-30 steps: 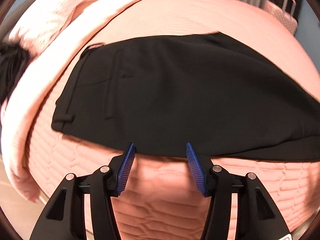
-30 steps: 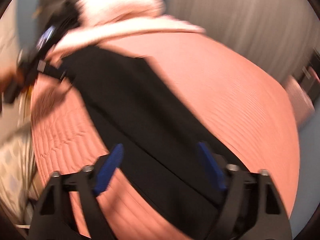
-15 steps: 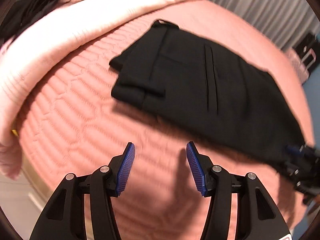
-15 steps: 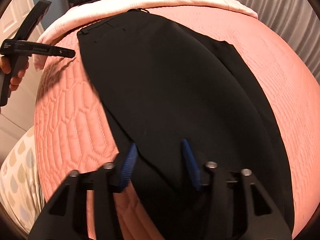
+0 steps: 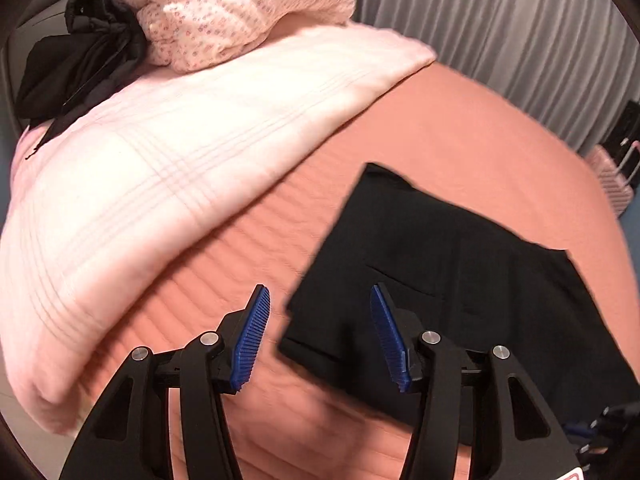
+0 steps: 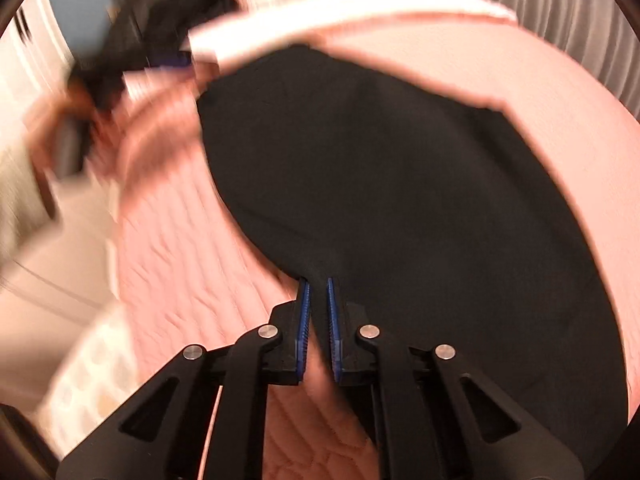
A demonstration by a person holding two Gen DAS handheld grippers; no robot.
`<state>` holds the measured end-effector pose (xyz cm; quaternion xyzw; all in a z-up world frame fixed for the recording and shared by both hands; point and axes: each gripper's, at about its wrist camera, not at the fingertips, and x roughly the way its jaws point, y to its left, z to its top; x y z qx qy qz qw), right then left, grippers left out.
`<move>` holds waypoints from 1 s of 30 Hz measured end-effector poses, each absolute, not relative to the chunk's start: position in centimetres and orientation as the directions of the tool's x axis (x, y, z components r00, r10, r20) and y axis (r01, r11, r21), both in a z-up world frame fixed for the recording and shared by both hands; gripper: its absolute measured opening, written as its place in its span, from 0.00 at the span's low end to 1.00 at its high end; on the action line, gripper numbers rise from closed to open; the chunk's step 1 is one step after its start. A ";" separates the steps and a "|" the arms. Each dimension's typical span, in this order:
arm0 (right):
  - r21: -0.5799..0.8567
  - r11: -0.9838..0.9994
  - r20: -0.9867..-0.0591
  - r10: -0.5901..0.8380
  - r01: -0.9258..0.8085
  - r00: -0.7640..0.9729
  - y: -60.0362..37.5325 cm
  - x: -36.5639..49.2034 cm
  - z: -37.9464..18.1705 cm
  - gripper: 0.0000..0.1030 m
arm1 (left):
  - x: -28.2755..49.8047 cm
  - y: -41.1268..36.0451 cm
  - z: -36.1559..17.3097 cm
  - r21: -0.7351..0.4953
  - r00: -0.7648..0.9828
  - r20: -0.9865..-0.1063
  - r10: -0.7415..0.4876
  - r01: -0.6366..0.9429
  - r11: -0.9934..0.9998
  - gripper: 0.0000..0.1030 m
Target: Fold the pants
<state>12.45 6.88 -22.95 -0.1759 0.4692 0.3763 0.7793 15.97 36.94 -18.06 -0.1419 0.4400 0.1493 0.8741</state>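
Bed [image 5: 460, 128]: wide, covered by a salmon-pink quilted spread with a stitched cell pattern; carries everything listed below.
Blanket [image 5: 192, 152]: pale pink, thick, folded, with faint woven stripes; lies across the far left side of the bed, its long edge running diagonally.
Pants [image 6: 400, 184]: black, smooth woven cloth, spread flat on the spread; in the left wrist view the waistband end [image 5: 420, 280] with a slit pocket lies near the blanket, apart from it; in the right wrist view the cloth fills the middle, one leg reaching to the near edge.
Pillow [image 5: 240, 12]: pink with a small floral print, sits on top of the blanket at the far end.
Dark bundle [image 5: 80, 56]: black crumpled cloth, just beside the pillow on the left.
Curtain [image 5: 500, 40]: grey, pleated, behind the bed.
Suitcase [image 5: 612, 184]: pink, ribbed, at the far right edge beyond the bed.
Left claw [image 5: 318, 336]: black arms, blue ridged pads; jaws parted and closing slightly, nothing between the pads, poised over the waistband corner.
Right claw [image 6: 317, 320]: same make; jaws closing, nearly together, pinching the near edge of the pants leg.
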 end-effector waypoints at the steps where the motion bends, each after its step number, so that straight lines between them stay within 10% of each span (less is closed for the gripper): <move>1: 0.098 0.674 -0.853 0.436 -0.732 0.287 6.6 12.1 -22.3 0.10 | 15.7 37.5 -17.9 -0.125 0.566 -0.814 0.133 -0.393 0.911 0.49; 7: 0.251 0.641 -0.727 0.619 -0.725 0.296 4.8 12.8 -16.3 0.17 | 11.8 37.1 -17.0 -0.117 0.588 -0.800 0.118 -0.346 0.931 0.50; 20: 0.116 0.828 -0.867 0.354 -0.549 0.351 4.9 31.8 -19.7 0.20 | 16.2 26.7 -21.8 0.075 0.527 -0.842 0.118 -0.102 0.992 0.52; 24: 0.112 0.796 -0.874 0.363 -0.594 0.322 7.2 33.0 -20.6 0.62 | 17.4 28.1 -22.3 0.037 0.549 -0.830 0.098 -0.122 0.992 0.66; 30: 0.141 0.856 -0.869 0.347 -0.497 0.352 7.4 37.3 -22.0 0.37 | 20.5 29.8 -22.5 0.080 0.560 -0.818 0.132 -0.116 0.990 0.66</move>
